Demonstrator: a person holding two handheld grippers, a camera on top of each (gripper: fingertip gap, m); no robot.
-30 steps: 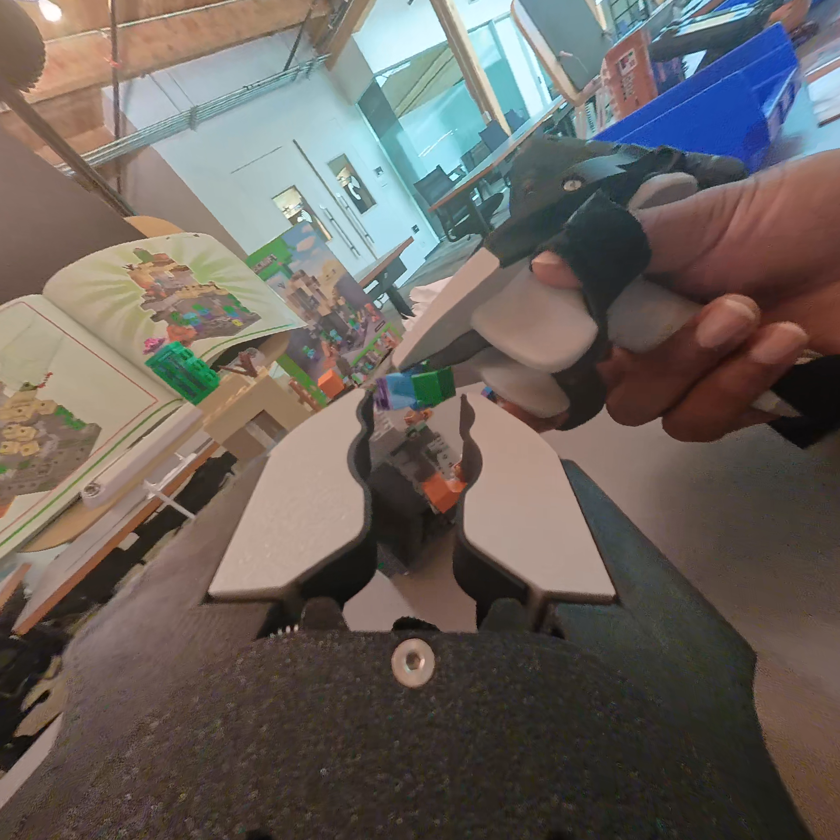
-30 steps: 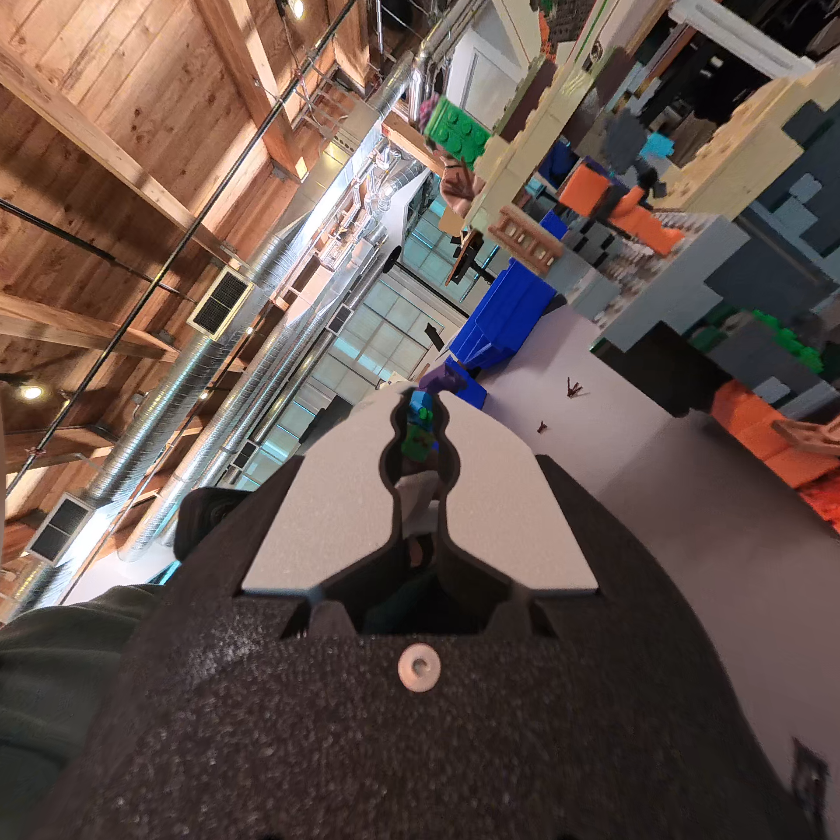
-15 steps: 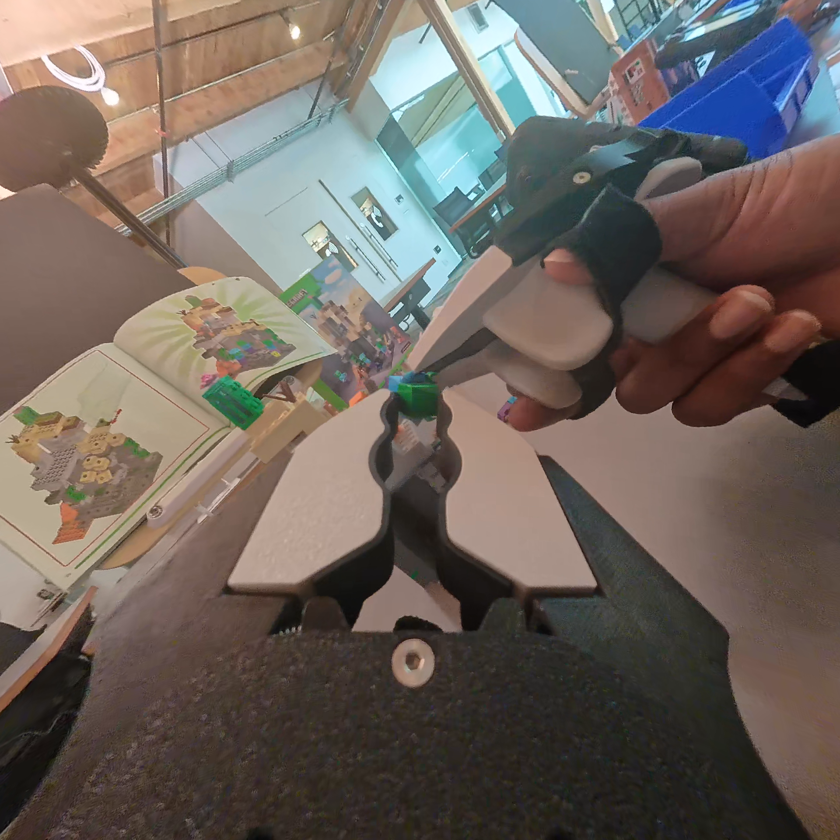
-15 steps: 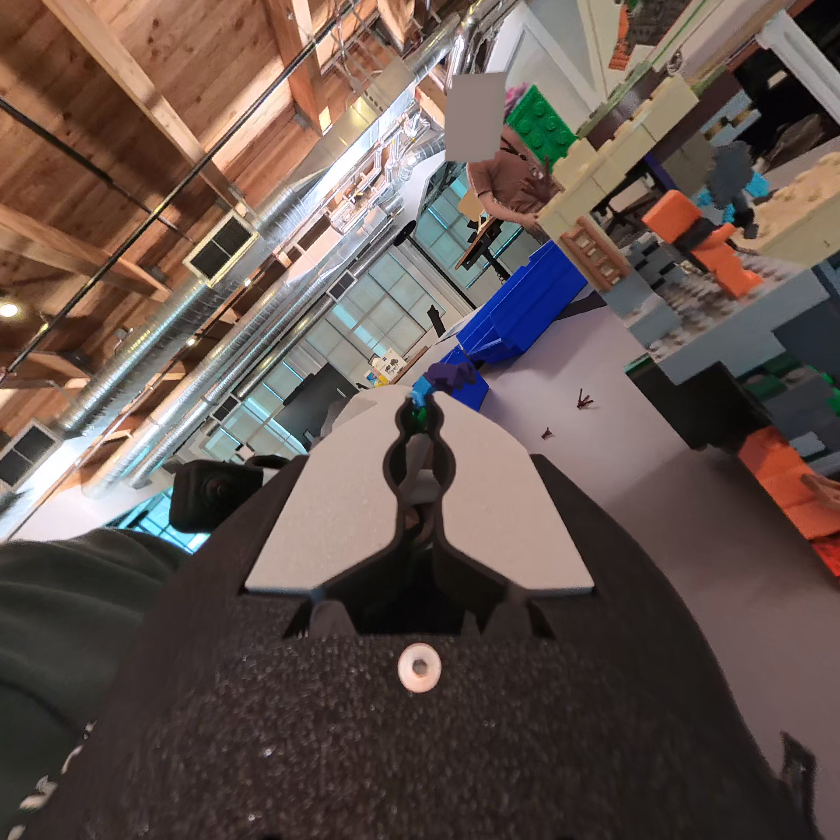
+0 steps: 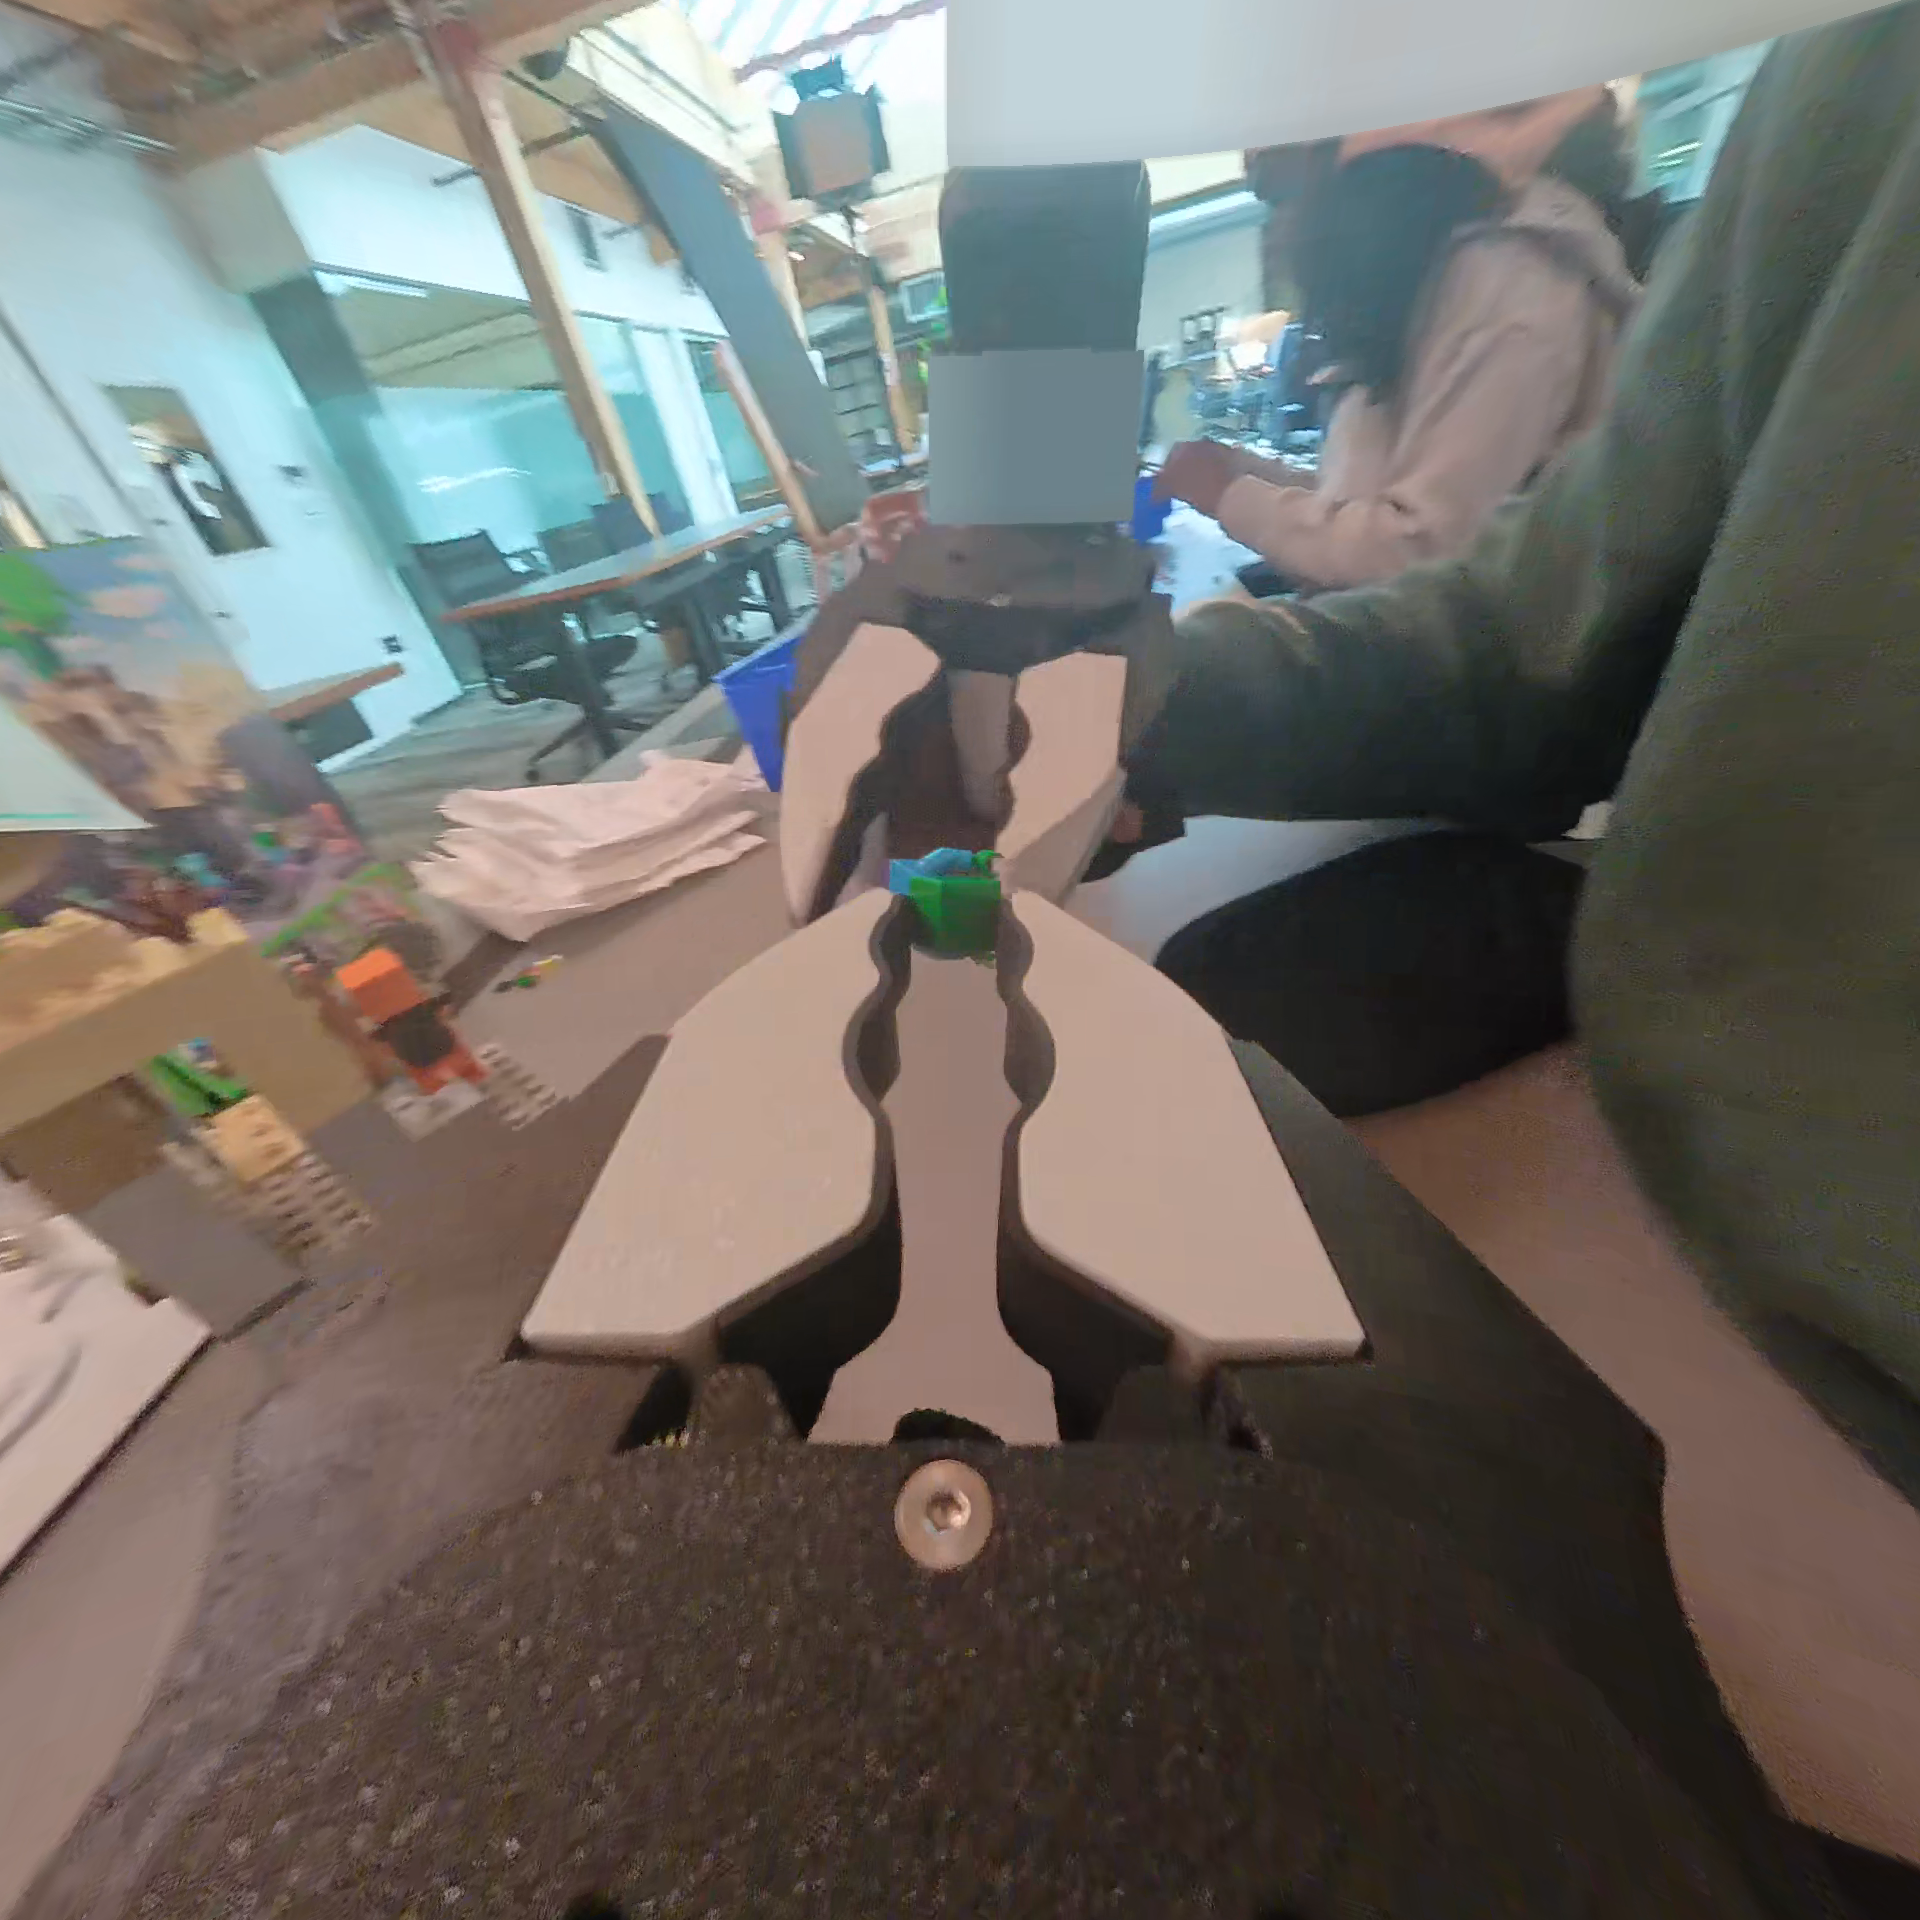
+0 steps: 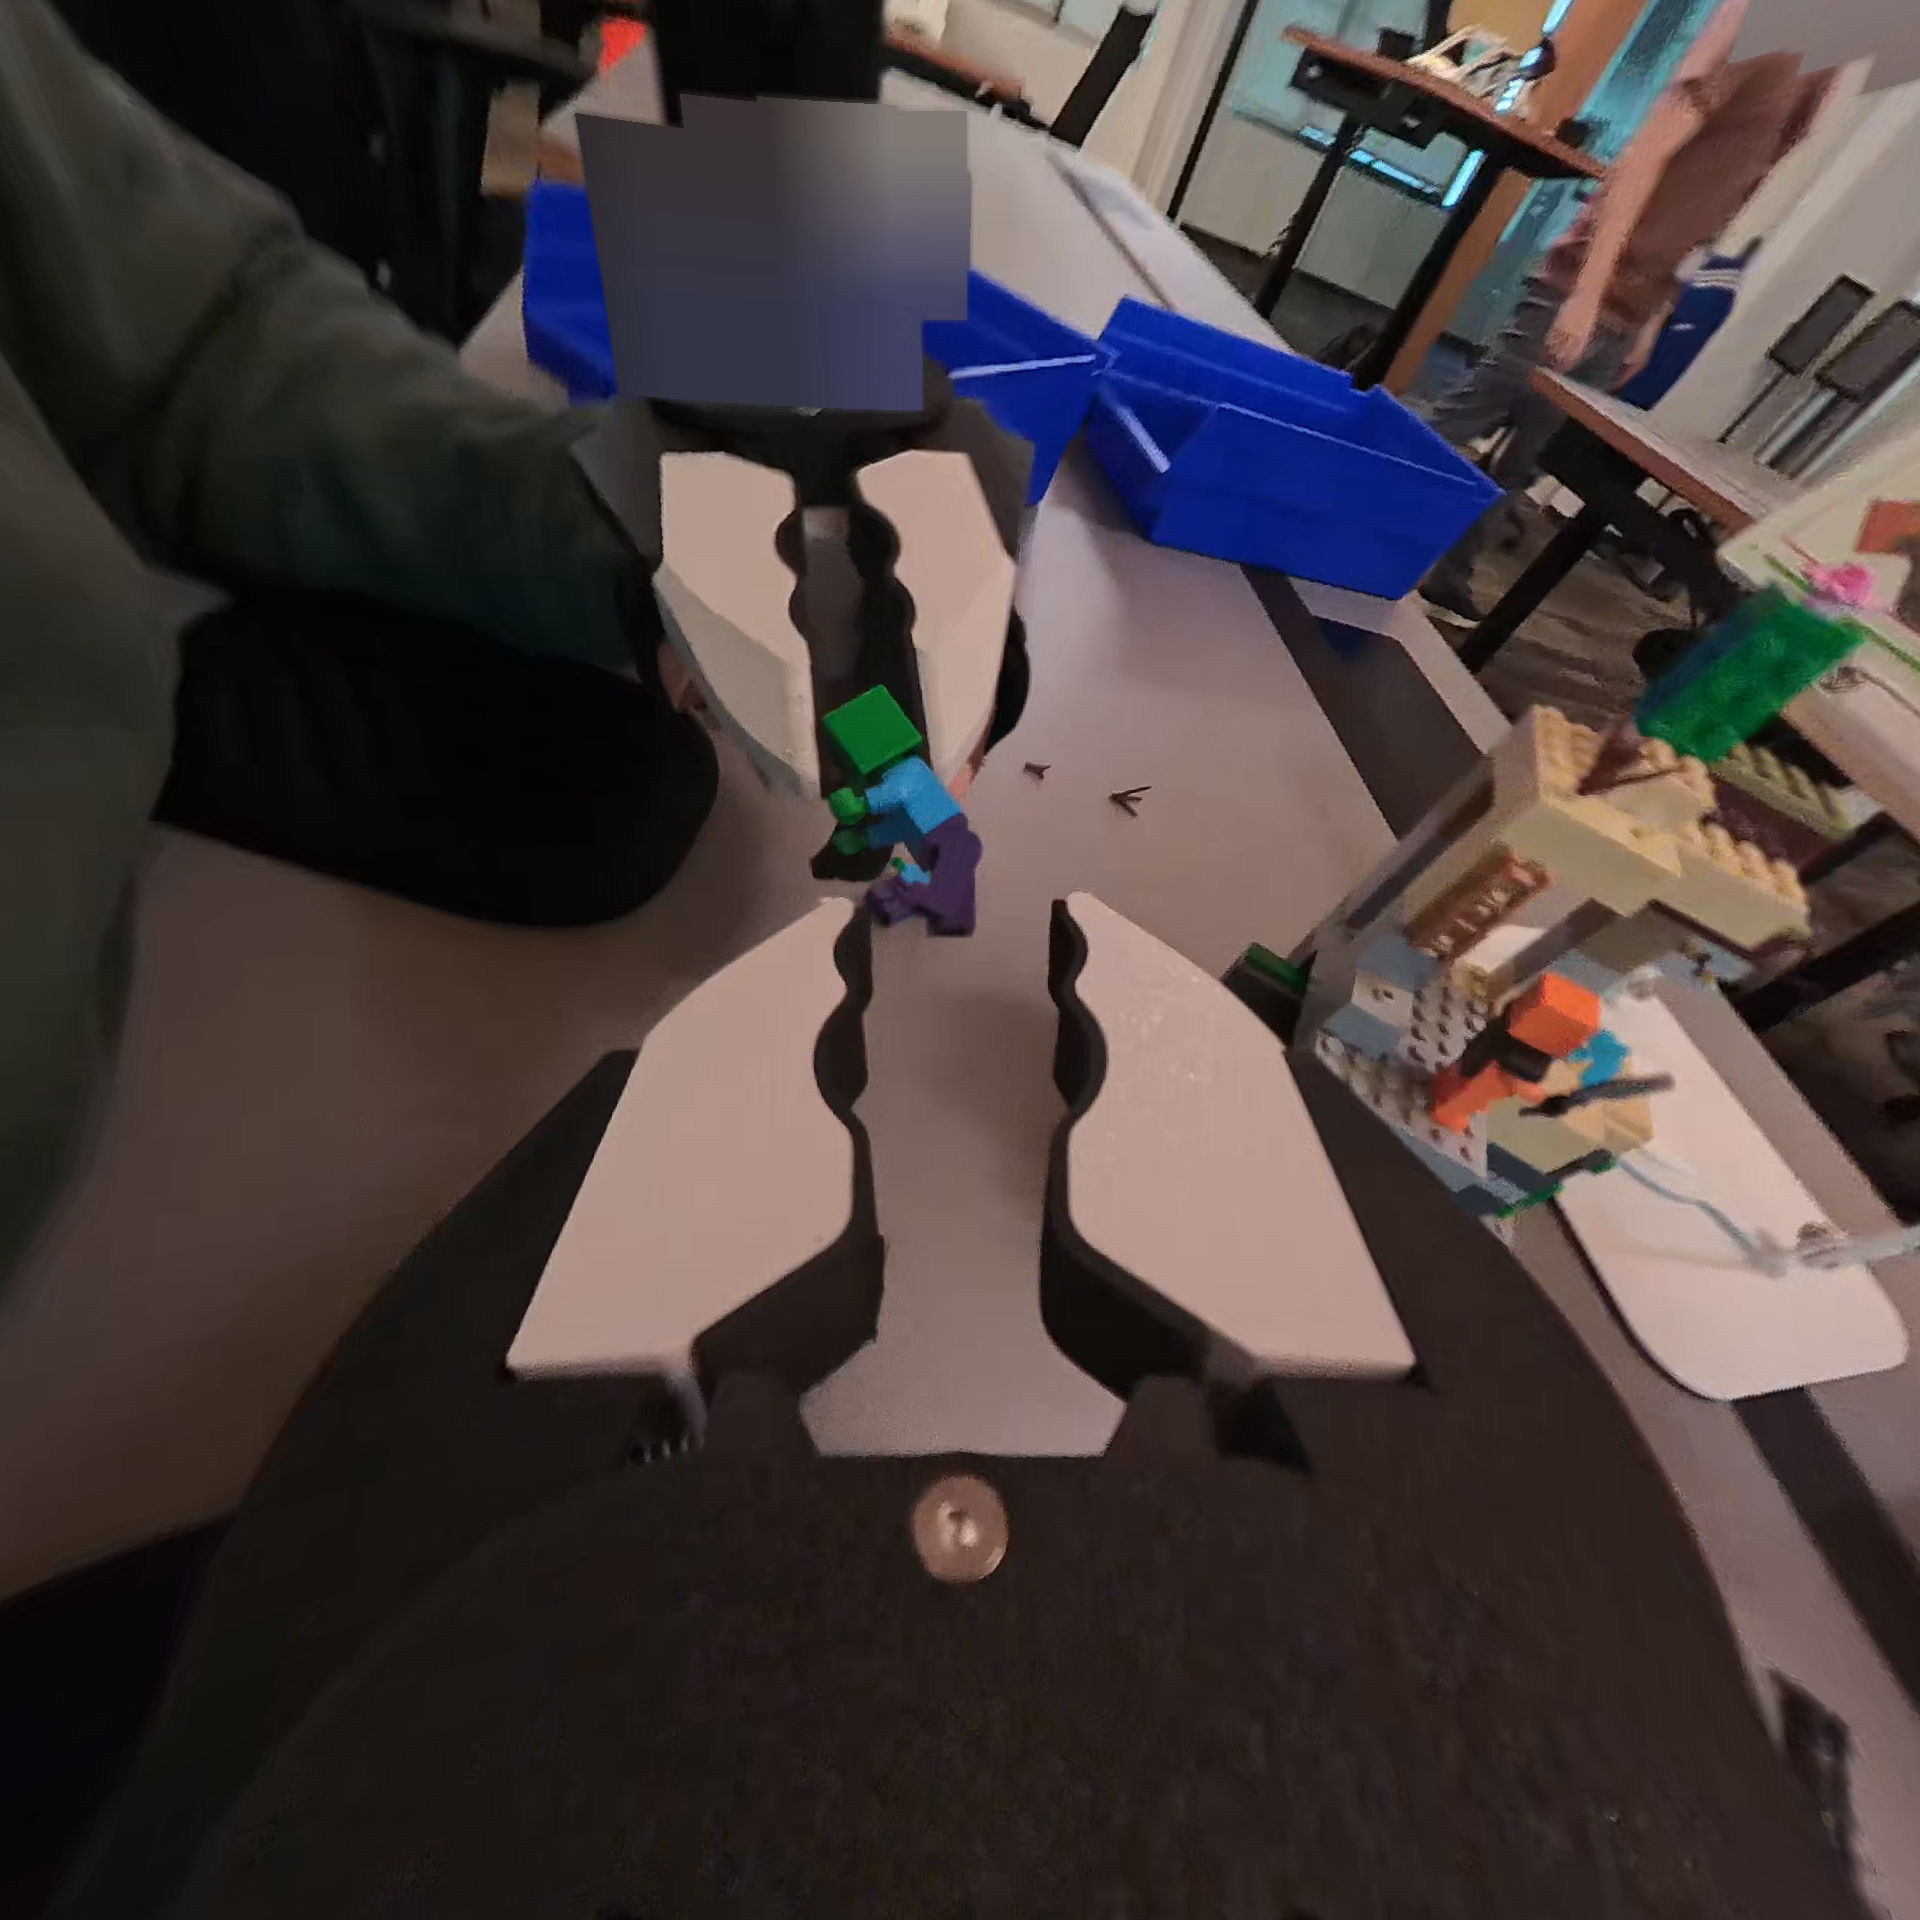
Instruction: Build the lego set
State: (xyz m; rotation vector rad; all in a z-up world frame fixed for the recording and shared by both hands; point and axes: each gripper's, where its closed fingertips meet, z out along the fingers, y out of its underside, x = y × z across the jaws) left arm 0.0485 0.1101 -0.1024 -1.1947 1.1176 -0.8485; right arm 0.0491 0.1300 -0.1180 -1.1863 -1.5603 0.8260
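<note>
Pinching the green head of a small figure [image 5: 951, 902] between its tips, the left claw [image 5: 948, 914] meets the right claw [image 6: 951, 914] tip to tip; the right claw stands parted, the figure's purple legs just beyond its tips, above the grey worktop [image 6: 1174, 665], with the part-built lego set [image 6: 1538, 997] and blue bins [image 6: 1278, 457] nearby

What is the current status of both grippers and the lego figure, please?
Left gripper shut on green-headed figure. Right gripper open, just short of the figure's purple legs. Lego build off to the right; nothing between.
</note>
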